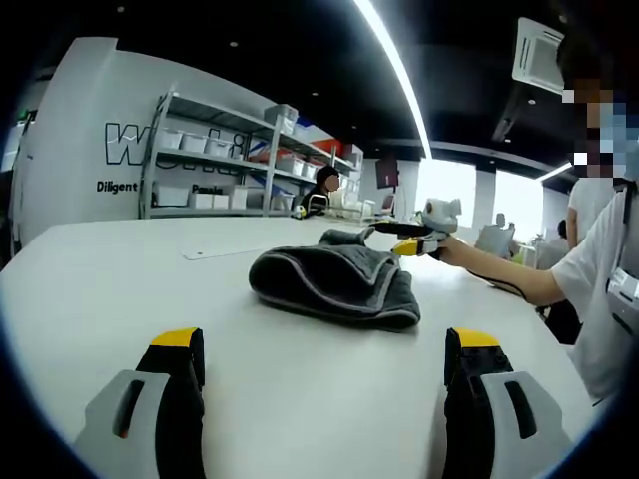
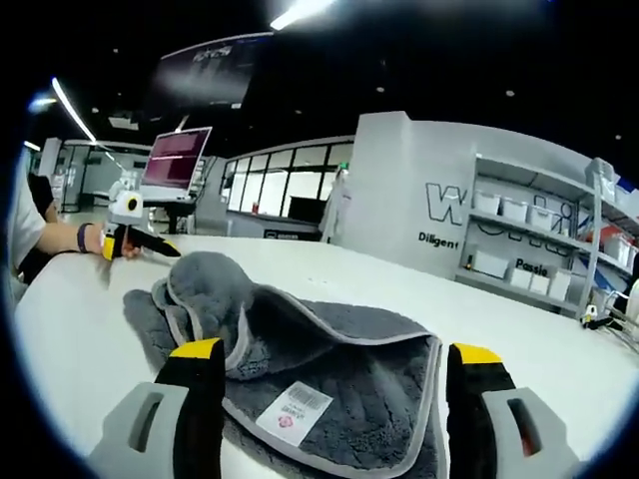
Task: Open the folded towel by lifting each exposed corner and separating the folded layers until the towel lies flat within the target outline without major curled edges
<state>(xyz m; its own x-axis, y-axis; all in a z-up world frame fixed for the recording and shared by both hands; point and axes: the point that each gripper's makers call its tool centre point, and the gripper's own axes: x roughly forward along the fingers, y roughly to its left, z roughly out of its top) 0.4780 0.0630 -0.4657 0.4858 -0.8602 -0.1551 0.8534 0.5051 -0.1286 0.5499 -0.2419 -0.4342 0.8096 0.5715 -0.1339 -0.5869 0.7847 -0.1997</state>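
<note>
Left gripper view: the left gripper (image 1: 319,384) hangs wide open over a smooth white tabletop (image 1: 120,289). A dark grey fluffy towel with a pale edge (image 1: 334,282) lies bunched in the middle, apart from it. Behind stand metal shelves with white boxes (image 1: 215,155) and a long ceiling light (image 1: 394,70).

In the right gripper view, the right gripper (image 2: 329,399) is open too, its jaws on either side of the towel's near edge. A wall screen (image 2: 178,158) glows.

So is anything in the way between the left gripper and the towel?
No, nothing visible. In the left gripper view, only bare white table lies between the open left gripper and the crumpled grey towel. The right gripper sits at the towel's far side.
</note>
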